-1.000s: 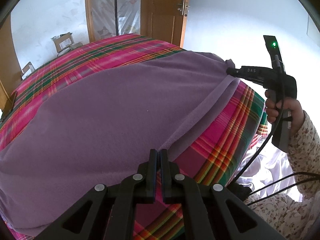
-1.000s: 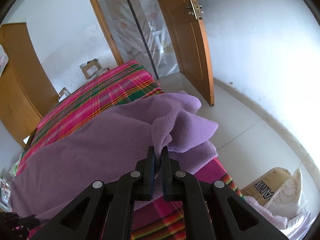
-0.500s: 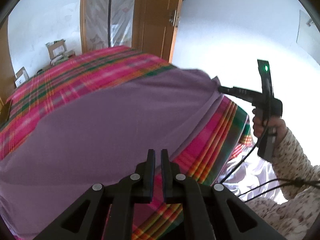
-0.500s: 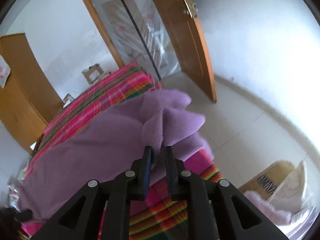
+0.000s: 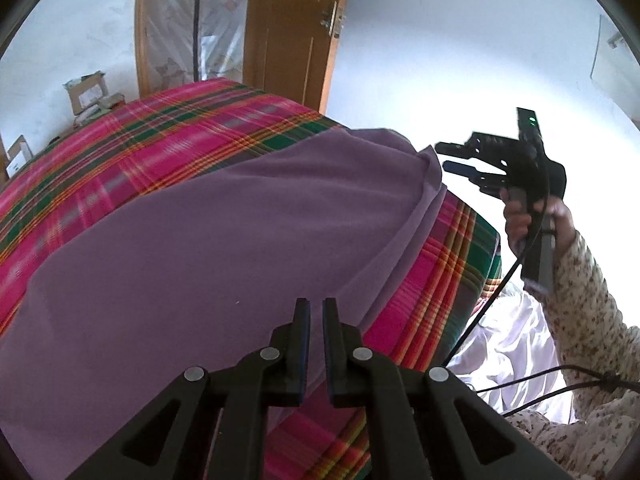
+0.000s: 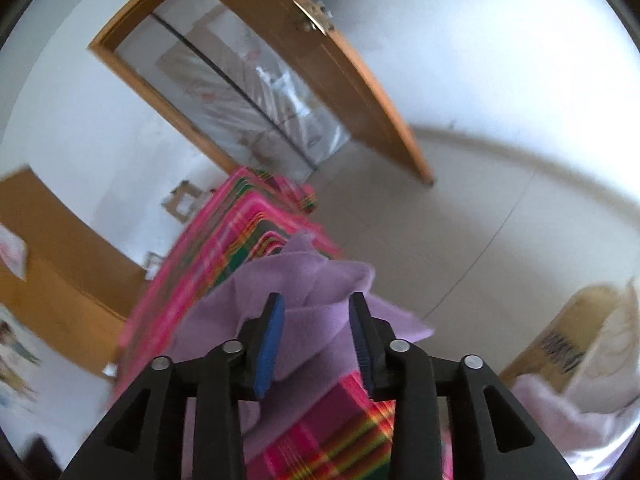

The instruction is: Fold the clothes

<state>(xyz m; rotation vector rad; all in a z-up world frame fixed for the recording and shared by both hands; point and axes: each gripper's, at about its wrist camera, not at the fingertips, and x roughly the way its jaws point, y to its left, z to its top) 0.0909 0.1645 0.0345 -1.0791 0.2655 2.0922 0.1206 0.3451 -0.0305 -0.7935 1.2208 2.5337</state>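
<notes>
We find the right tool [image 6: 316,300] released: its blue-padded jaws have just been opening and now stand apart, with the bunched corner of the purple garment [image 6: 320,280] seen between them but not pressed by either pad. From the left wrist view the same tool [image 5: 452,156] sits at the right of the frame, jaws parted, just clear of the garment's far corner. The hand [image 5: 532,220] gripping its handle is raised, wrist bent, with a floral sleeve [image 5: 584,300] running toward the lower right. A green light shows on the unit above the handle; lettering on the tool body is too small to read.

The left tool [image 5: 316,304] at lower centre is clenched, jaws nearly together; we cannot tell whether cloth is caught between them.

The purple garment [image 5: 240,240] lies spread over a bed covered in a pink plaid sheet [image 5: 140,152]. A cardboard box [image 6: 560,344] at the right edge of the right wrist view carries dark print, blurred beyond reading.
</notes>
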